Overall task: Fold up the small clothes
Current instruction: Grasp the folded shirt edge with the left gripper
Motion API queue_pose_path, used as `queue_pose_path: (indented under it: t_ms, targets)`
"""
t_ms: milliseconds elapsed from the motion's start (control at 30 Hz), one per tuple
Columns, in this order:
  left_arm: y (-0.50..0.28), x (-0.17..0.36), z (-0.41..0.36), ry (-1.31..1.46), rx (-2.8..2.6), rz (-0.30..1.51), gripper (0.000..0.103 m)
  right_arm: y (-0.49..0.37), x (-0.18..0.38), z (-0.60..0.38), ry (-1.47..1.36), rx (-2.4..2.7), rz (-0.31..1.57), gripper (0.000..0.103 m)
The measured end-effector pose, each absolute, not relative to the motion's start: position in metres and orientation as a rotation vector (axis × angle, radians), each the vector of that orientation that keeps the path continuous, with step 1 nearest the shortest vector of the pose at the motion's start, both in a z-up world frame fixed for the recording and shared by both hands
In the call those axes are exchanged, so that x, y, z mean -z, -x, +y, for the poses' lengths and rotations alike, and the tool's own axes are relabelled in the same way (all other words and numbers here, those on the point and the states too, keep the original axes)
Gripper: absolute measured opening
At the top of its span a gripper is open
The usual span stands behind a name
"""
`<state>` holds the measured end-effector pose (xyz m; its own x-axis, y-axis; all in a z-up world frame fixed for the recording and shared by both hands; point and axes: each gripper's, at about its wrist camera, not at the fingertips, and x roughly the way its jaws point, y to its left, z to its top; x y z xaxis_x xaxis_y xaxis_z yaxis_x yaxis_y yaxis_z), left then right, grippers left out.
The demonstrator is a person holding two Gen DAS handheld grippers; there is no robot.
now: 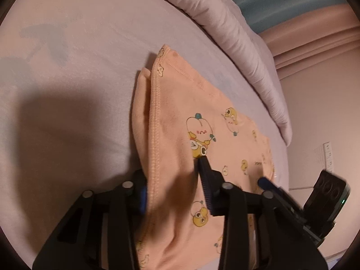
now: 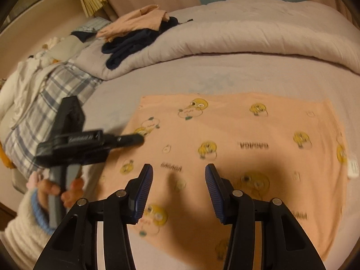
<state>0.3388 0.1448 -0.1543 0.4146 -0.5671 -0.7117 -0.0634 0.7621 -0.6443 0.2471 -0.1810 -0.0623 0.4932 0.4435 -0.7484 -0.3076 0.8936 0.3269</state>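
Left wrist view: the left gripper [image 1: 177, 175] has the peach printed garment [image 1: 191, 121] between its fingers; a folded edge of cloth runs up through the gap, one ribbed pad [image 1: 205, 180] lies on top of the fabric, and the other finger is mostly hidden behind the fold, so the jaws stand clamped on the garment. The stitched hem [image 1: 156, 121] of the lifted layer rises toward the far corner, with a plain peach underlayer showing just beside it on the left. The garment rests on the pale lilac bed sheet [image 1: 78, 67]. A rolled duvet [image 1: 236, 36] lies beyond it along the bed. The right gripper [image 1: 324, 200] shows at the lower right edge, over the garment's near corner. Right wrist view: the right gripper [image 2: 178, 189] hovers over the garment [image 2: 236, 135] with its two blue ribbed pads [image 2: 141, 193] well apart and nothing between them. The garment lies spread flat on the sheet [image 2: 225, 74], cartoon print up, with a white tag [image 2: 353, 168] at its right edge. The left gripper [image 2: 132, 139] reaches in from the left at the garment's left edge, gripped by the person's left hand [image 2: 56, 191]. A heap of peach and dark clothes [image 2: 137, 31] sits on the duvet [image 2: 247, 33] at the back.
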Motion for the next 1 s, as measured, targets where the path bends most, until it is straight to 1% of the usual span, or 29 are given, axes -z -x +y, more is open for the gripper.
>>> queue_pose_path:
  t_ms: [200,300,433,700,900,1000]
  targets:
    - [-0.338,0.15,0.134,0.542,0.305,1.11,0.032,-0.263,0.067,-0.177,-0.122,-0.421,0.972,0.05]
    - [-0.337,0.149,0.127,0.476,0.287,1.106,0.031,-0.269,0.07,-0.176,-0.114,-0.409,0.979,0.043]
    - [-0.339,0.149,0.122,0.431,0.271,1.11,0.031,-0.276,0.074,-0.174,-0.104,-0.394,0.992,0.038]
    - [-0.344,0.146,0.114,0.369,0.246,1.122,0.031,-0.288,0.082,-0.169,-0.063,-0.383,1.05,0.037]
    - [-0.346,0.145,0.109,0.343,0.24,1.118,0.031,-0.259,0.068,-0.165,0.006,-0.43,1.017,0.037]
    - [-0.348,0.146,0.108,0.334,0.238,1.117,0.031,-0.249,0.071,-0.161,0.035,-0.46,1.032,0.037]
